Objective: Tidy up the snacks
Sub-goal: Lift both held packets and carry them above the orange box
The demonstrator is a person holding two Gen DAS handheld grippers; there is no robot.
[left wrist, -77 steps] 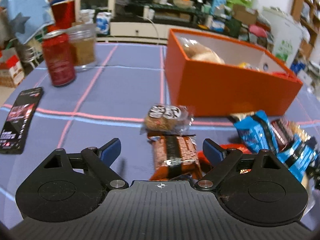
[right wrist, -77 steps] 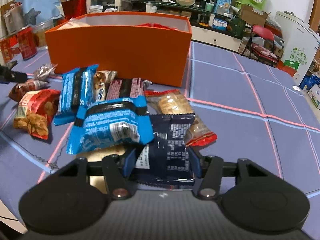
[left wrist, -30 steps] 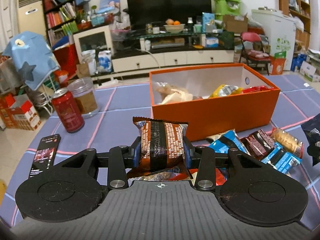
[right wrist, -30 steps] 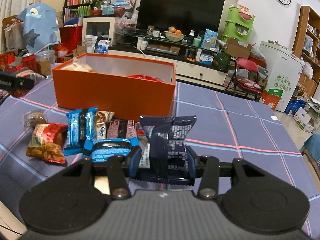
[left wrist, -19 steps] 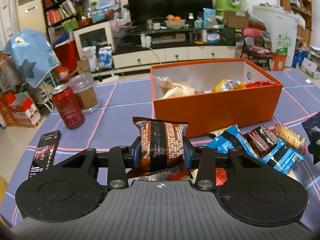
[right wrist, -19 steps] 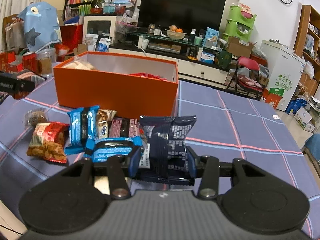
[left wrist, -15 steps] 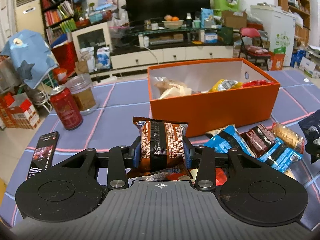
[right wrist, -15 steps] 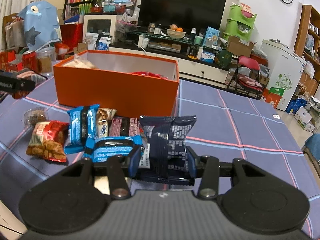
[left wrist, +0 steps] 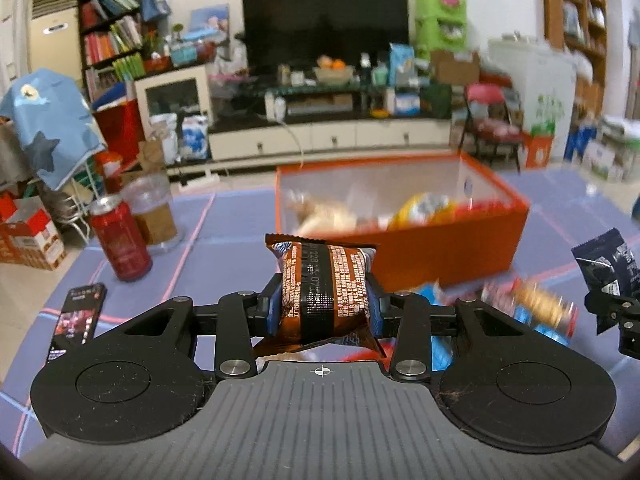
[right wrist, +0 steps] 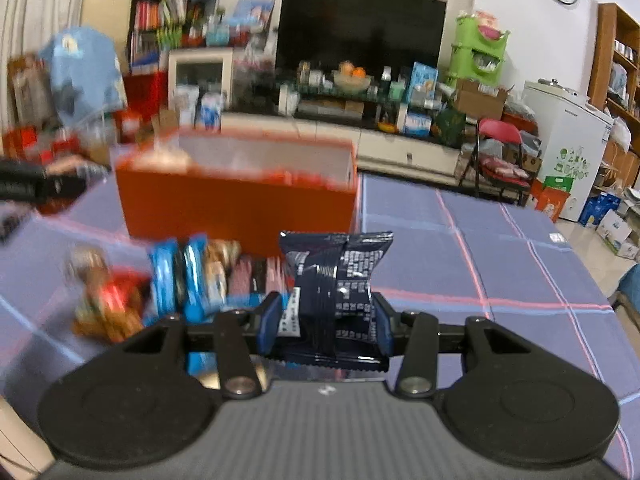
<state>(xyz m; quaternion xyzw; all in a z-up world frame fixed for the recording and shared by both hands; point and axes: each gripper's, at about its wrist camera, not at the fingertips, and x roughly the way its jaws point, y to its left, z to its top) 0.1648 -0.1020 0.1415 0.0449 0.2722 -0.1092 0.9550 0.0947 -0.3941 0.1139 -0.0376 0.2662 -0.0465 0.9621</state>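
Left wrist view: my left gripper point(left wrist: 322, 310) is clamped on a brown-and-black snack packet point(left wrist: 323, 292), blue pads pressing both its sides, packet upright and lifted clear of the purple checked tablecloth point(left wrist: 224, 248). Beyond it stands the orange box point(left wrist: 440, 252), open-topped, with several wrapped snacks inside; contents blurred, a yellow packet point(left wrist: 420, 208) is the only one I can pick out. Loose snacks point(left wrist: 532, 312) lie on the cloth just in front of the box's near wall, to the right of my fingers, smeared by motion. At far right my right gripper point(left wrist: 612, 312) shows at the frame edge with a dark navy packet point(left wrist: 608, 264) in it. On the left of the table: a red drink can point(left wrist: 120, 240), a clear jar point(left wrist: 154, 216) just behind it, and a phone point(left wrist: 76, 320) lying flat near the table edge.

Right wrist view: my right gripper point(right wrist: 324, 326) is closed on the dark navy packet point(right wrist: 336, 284), pads against its sides, packet upright and off the cloth. The orange box point(right wrist: 240, 208) sits ahead and slightly left, blurred. Between it and my fingers lies the loose pile: blue packets point(right wrist: 184, 280), a red packet point(right wrist: 116, 296), others I cannot identify. At far left my left gripper point(right wrist: 44, 188) enters the frame, too blurred to read its jaws from here. Purple checked tablecloth point(right wrist: 480, 264) to the right carries nothing I can see.
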